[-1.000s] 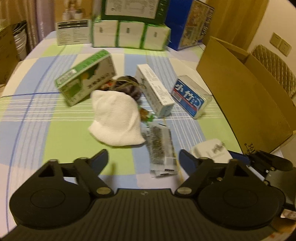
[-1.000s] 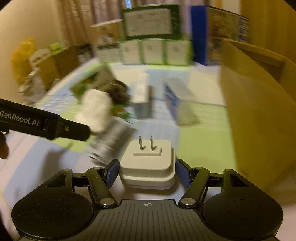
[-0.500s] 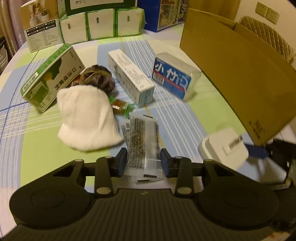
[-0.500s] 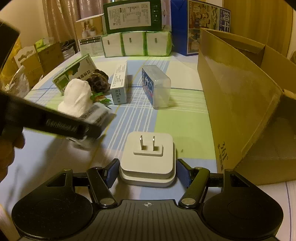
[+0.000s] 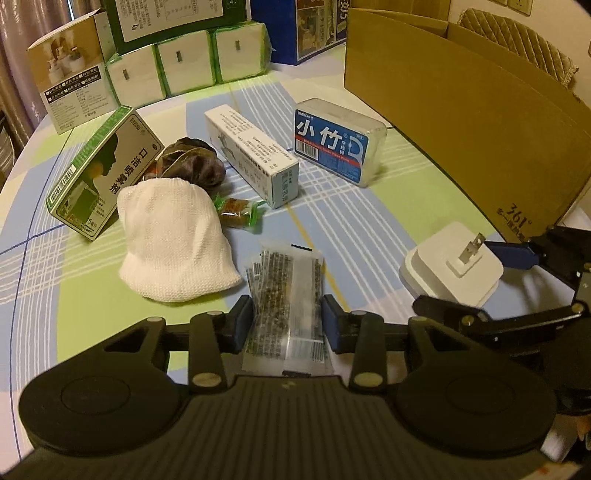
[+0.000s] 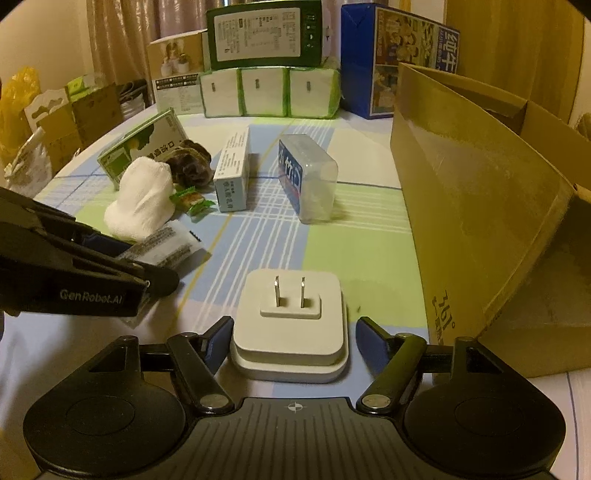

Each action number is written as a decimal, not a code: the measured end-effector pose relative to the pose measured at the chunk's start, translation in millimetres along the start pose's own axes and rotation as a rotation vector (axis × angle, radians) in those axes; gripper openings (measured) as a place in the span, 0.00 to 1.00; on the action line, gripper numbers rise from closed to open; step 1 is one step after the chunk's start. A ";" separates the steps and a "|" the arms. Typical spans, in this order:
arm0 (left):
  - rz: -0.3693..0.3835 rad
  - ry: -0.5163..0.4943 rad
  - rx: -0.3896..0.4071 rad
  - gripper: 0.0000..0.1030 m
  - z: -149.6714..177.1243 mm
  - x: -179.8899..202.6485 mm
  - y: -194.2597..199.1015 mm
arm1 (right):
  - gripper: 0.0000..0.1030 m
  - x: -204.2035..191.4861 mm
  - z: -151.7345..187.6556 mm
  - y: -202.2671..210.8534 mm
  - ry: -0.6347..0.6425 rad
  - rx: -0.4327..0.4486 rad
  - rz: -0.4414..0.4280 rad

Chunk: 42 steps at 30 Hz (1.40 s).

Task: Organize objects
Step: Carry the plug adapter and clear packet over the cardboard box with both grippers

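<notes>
A: Left gripper (image 5: 287, 320)?
B: Clamped on clear packet (image 5: 284, 302), dark print, just beside white sock (image 5: 173, 236).
A: Right gripper (image 6: 291, 341)?
B: Slightly open around white plug (image 6: 291, 317), prongs up, near the sock.

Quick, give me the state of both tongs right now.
Left tongs: shut on the clear sachet.
Right tongs: open around the white plug adapter, small gaps at both fingers, not gripping.

The room was lit with warm yellow light. A table (image 6: 369, 236) wore a cloth of blue, green and white squares. Long curtains (image 6: 110, 40) hung behind it. A padded chair (image 5: 517, 40) stood by a pale wall with a socket plate (image 5: 519, 4).
</notes>
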<state>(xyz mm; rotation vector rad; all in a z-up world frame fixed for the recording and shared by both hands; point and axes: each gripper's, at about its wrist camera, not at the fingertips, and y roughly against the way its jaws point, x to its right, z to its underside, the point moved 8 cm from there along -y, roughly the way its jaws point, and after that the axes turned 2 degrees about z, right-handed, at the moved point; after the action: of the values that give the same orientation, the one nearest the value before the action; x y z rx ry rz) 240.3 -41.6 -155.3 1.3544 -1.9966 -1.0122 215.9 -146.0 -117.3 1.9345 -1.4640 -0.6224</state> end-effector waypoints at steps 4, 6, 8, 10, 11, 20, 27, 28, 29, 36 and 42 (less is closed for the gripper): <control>-0.002 0.011 0.001 0.31 1.5 -0.1 1.3 | 0.60 -0.5 -0.7 -0.8 0.003 0.000 0.003; -0.006 0.023 -0.008 0.30 3.0 0.1 3.7 | 0.60 -0.6 -0.3 0.7 -0.002 -0.007 0.000; -0.005 0.042 -0.018 0.30 5.6 0.6 7.4 | 0.59 -0.7 0.7 4.4 0.000 -0.013 -0.001; -0.006 0.053 -0.018 0.29 8.1 2.2 13.8 | 0.59 -1.4 0.1 10.3 0.004 -0.011 0.003; -0.005 0.062 -0.016 0.29 9.3 3.1 17.9 | 0.59 -1.8 -0.7 13.6 0.004 -0.009 0.005; 0.002 0.122 0.021 0.29 11.9 19.5 71.3 | 0.59 -0.3 -5.3 70.8 -0.042 0.014 0.000; 0.037 0.089 0.095 0.30 -19.6 49.6 118.9 | 0.59 18.3 -44.1 137.0 -0.057 0.129 0.010; 0.042 0.072 0.112 0.30 -28.4 56.7 125.1 | 0.60 26.0 -51.8 145.5 -0.061 0.146 0.020; 0.047 0.059 0.123 0.30 -35.3 62.7 130.0 | 0.60 34.5 -59.0 152.6 -0.061 0.160 0.033; 0.108 -0.010 0.193 0.30 -100.4 117.9 142.5 | 0.60 121.1 -99.7 168.8 -0.094 0.194 0.134; 0.178 -0.042 0.183 0.30 -140.7 165.5 114.8 | 0.60 180.4 -103.4 156.9 -0.106 0.161 0.152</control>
<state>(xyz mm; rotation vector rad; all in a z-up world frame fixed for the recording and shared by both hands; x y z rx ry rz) 223.9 -211.2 21.7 1.2277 -2.2416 -0.7995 232.3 -328.6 67.7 1.9111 -1.7566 -0.5597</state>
